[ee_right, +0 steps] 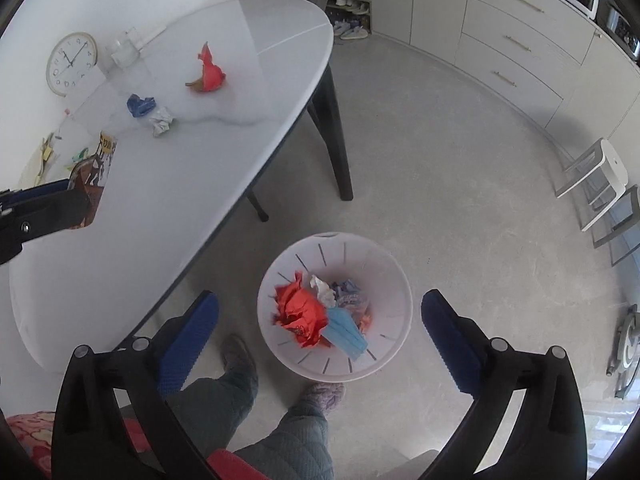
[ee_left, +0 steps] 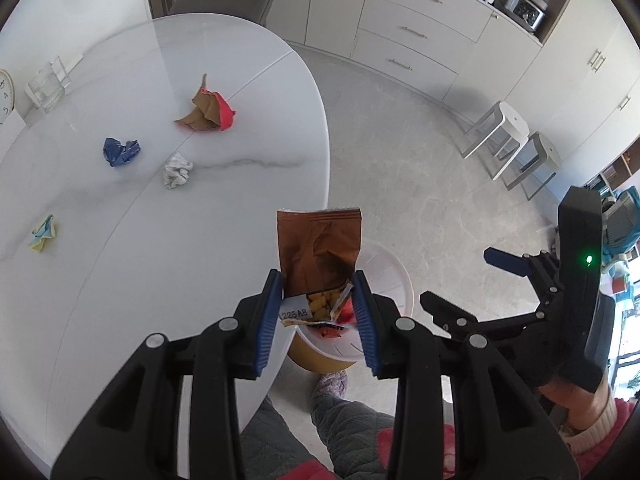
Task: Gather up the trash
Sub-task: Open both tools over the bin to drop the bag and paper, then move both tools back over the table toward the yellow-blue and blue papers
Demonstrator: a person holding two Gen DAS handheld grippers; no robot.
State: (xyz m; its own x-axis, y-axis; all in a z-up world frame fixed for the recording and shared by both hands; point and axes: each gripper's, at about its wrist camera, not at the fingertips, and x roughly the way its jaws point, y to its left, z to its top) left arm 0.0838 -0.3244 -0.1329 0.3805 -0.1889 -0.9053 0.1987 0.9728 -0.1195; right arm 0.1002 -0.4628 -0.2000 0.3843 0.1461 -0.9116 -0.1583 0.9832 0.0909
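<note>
Presently the left tongs [ee_left: 318, 304] are partly closed, both blue pads [ee_left: 267, 322] pressing the sides of a crinkled brown foil snack packet [ee_left: 320, 252], which stands upright between them over the counter edge and above the bin. Printed on a white patch of the packet: "225AB", possibly cut off at the left; orange pieces pictured beside it.

Right tongs [ee_right: 320, 334]: spread wide, nothing between the pads, directly above the white slotted plastic waste bin [ee_right: 394, 280] on the floor. Bin contents: crumpled red wrapper [ee_right: 300, 312], light blue face mask [ee_right: 346, 334], white and pale purple paper scraps.

Remaining on the white marble-patterned oval counter [ee_left: 160, 260]: red-and-brown torn wrapper [ee_left: 208, 110], crumpled dark blue wrapper [ee_left: 120, 151], crumpled white paper ball [ee_left: 177, 170], small yellow-and-blue paper wad [ee_left: 43, 234]. All lie apart from one another.

Round white wall clock [ee_right: 71, 63] beside the counter; numerals too small to read reliably.
</note>
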